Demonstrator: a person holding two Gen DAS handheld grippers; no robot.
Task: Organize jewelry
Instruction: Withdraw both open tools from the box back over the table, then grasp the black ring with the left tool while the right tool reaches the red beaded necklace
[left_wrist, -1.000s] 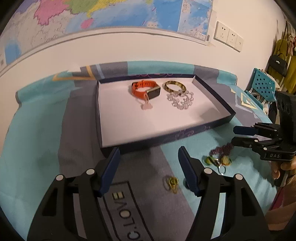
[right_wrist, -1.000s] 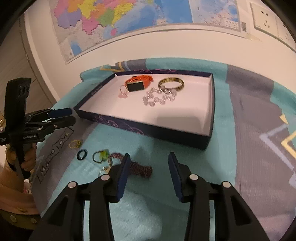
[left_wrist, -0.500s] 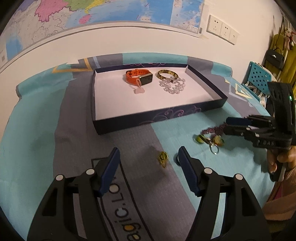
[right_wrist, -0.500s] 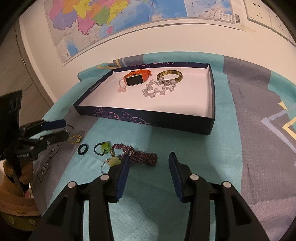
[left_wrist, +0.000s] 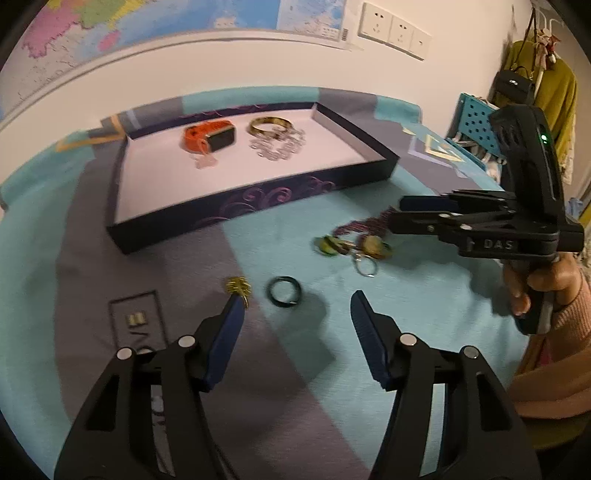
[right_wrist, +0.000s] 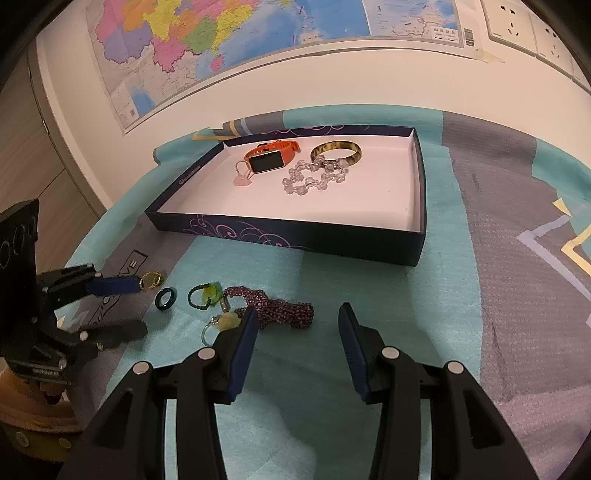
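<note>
Black ring (left_wrist: 283, 291) lies flat on the bed cover (left_wrist: 406, 314), no long axis, just ahead of my left tool (left_wrist: 297, 306), whose half-wide jaws are closing with nothing between them; the gold charm (left_wrist: 238, 286) touches the left pad at 11 o'clock. I judge this the reach for the ring.

Purple bracelet (right_wrist: 280, 308) runs 9 to 3, just ahead of my right tool (right_wrist: 295, 321), half-wide, empty. Next: straddle, pinch, carry to the box (right_wrist: 295, 236) at 12.
</note>
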